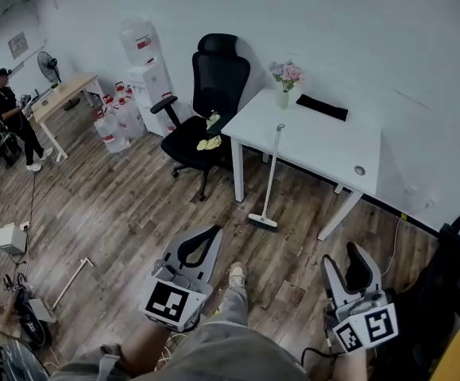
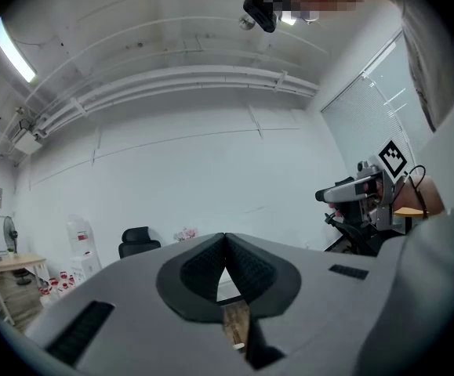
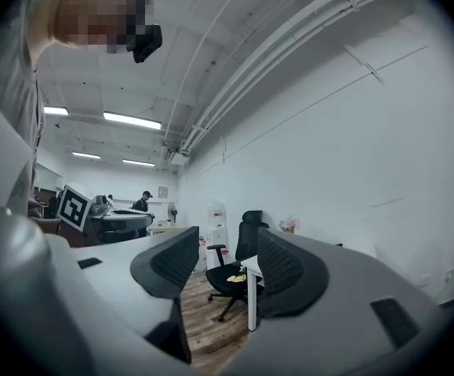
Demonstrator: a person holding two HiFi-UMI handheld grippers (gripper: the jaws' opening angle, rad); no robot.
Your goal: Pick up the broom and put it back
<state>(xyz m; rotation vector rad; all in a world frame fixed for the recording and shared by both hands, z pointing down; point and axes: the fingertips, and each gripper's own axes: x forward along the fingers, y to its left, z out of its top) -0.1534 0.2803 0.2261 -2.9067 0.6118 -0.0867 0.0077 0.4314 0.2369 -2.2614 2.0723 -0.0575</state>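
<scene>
The broom (image 1: 270,175) has a white handle and a flat white head. It leans upright against the front edge of the white table (image 1: 325,153), with its head on the wooden floor. Both grippers are held low and well short of it, pointing towards the table. My left gripper (image 1: 215,230) is shut, and the left gripper view shows its pads (image 2: 242,266) meeting at the tips with nothing between them. To its right, my right gripper (image 1: 342,254) is open. The right gripper view shows a wide empty gap between its pads (image 3: 277,271).
A black office chair (image 1: 210,105) with yellow items on its seat stands left of the table. A vase of flowers (image 1: 285,81) and a black flat item (image 1: 322,107) sit on the table. A water dispenser (image 1: 146,68), a person (image 1: 15,117) and a wooden desk stand far left. A white stick (image 1: 72,281) lies on the floor.
</scene>
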